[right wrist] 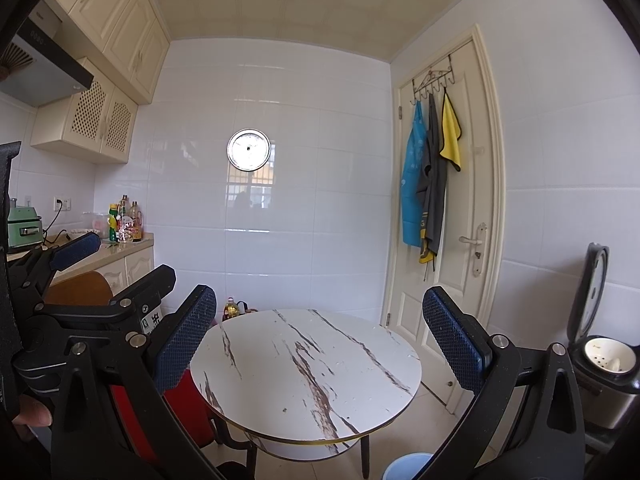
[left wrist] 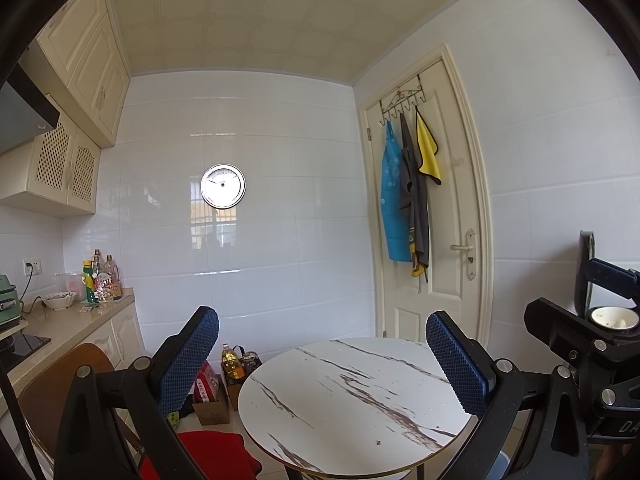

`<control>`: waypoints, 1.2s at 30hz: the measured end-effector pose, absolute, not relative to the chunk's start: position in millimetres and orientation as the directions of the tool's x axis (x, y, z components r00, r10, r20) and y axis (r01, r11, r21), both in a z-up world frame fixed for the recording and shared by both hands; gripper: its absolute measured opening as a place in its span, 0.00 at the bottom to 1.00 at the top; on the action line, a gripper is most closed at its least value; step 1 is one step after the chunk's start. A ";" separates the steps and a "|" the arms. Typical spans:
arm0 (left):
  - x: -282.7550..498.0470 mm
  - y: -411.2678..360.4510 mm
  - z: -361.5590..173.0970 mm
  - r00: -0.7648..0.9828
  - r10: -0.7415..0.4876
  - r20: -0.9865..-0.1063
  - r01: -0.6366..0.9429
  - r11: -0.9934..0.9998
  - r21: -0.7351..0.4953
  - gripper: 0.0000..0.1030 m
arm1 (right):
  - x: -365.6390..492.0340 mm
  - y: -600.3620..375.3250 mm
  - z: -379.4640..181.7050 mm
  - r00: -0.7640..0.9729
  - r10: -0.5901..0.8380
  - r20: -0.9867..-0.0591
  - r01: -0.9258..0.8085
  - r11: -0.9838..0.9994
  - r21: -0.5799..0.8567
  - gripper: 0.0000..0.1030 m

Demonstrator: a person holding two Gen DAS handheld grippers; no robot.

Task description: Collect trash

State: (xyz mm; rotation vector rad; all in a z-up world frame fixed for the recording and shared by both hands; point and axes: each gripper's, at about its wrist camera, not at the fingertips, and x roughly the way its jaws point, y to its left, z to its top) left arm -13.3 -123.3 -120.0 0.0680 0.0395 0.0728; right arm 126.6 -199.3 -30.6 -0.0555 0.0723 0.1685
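Both tools were held up over a round marble-look tabletop [left wrist: 352, 400] in a small kitchen. The left tool [left wrist: 320, 356] had its blue pads spread wide apart with nothing between them, and the right tool [right wrist: 320, 340] was the same, jaws well apart and gripping nothing. In the right wrist view you could see the left tool off at the left edge, so they were side by side.

As for trash, honestly the only bits I could spot on the tabletop were a couple of tiny dark specks near its front edge [left wrist: 378, 441], too small to tell what they were. A blue bin [right wrist: 406, 466] sat on the floor just below the front edge of the tabletop, only partly in view.

A chair with a red cushion [left wrist: 208, 452] was tucked in at the left side of the tabletop. To the right stood a rice cooker [right wrist: 608, 364] with its lid flipped up. Behind the tabletop's far left edge, on the floor, there was a cardboard box [left wrist: 212, 410] and a bottle of cooking oil [left wrist: 233, 362].

Further back on the left, the kitchen counter [left wrist: 80, 320] carried a cluster of sauce bottles [left wrist: 102, 280] at its far end and a bowl [left wrist: 59, 300]. On the back wall hung a round clock [left wrist: 223, 186], and the door [left wrist: 436, 208] on the right had aprons and a yellow cloth [left wrist: 428, 152] on hooks.
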 end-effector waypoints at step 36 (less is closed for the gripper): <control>-11.5 -121.4 -125.6 0.997 0.077 -0.032 -0.074 0.994 0.075 1.00 | 126.7 -194.8 -31.6 0.983 0.163 -0.084 -0.167 0.985 -0.047 1.00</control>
